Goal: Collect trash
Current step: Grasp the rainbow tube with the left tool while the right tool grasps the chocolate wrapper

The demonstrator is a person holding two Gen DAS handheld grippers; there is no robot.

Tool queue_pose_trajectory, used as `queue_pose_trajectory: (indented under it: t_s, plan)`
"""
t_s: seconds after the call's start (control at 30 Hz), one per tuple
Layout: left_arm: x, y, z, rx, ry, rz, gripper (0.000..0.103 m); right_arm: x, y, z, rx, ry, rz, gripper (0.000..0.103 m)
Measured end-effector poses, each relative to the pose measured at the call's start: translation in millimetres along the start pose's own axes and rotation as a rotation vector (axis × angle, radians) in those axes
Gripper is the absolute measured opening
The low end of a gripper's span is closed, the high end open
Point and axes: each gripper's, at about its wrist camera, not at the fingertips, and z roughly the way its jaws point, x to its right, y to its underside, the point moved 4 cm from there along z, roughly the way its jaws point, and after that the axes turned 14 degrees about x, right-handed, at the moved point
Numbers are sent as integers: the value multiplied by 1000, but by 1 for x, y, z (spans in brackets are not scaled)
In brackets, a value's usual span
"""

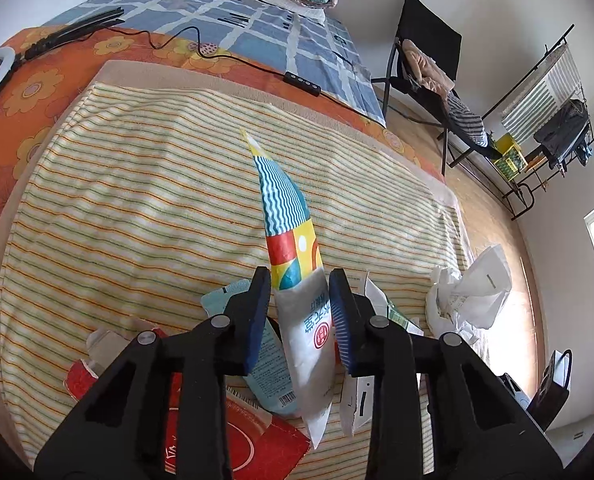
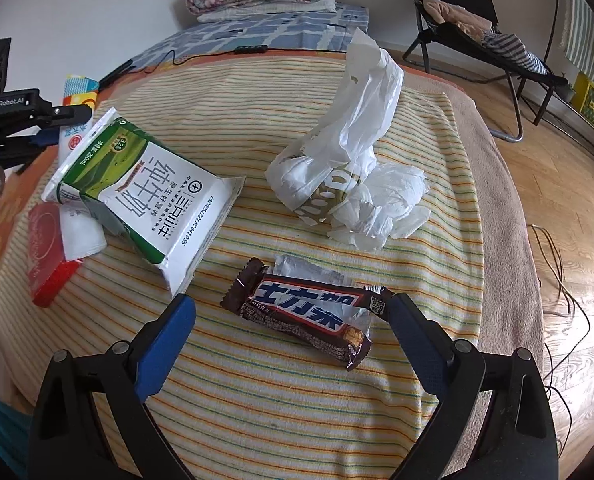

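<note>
Collection is at an early stage. The left gripper [image 1: 299, 308] is clamped on a colourful snack wrapper [image 1: 287, 236], which stands upright between its pads. The right gripper [image 2: 293, 316] is spread wide, straddling a chocolate bar wrapper [image 2: 309, 312] without contact. Beyond it, the milk carton [image 2: 145, 192], plastic bag [image 2: 349, 132] and red box [image 2: 45, 256] remain uncollected

The striped towel [image 2: 297, 392] is soft, matt terry cloth. The chocolate-bar wrapper [image 2: 309, 312] is glossy foil, the bag [image 2: 353, 136] thin crinkled plastic. The milk carton [image 2: 149, 192] is smooth coated card, the floor [image 2: 557, 184] polished wood.
</note>
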Motion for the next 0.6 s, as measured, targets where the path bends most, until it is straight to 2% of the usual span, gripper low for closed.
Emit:
queue_pose_trajectory:
  t_s: [0.17,0.23,0.27,0.47,0.6]
  plan:
    - [3,1,-2,8,-8,27,11,-4,8,3,-25,12,-46,82]
    - [4,0,-8,21,-11,36,10,-3,11,3,-31,8,-46,71]
    - [4,-1,-10,27,-11,41,9,-2,11,3,-31,8,-43,69]
    - [3,-6,-31,63,-16,62,7,4,8,2,-37,-54,9,29]
    - [2,-10,-48,94,-14,63,7,2,10,-1,-39,-62,-3,16]
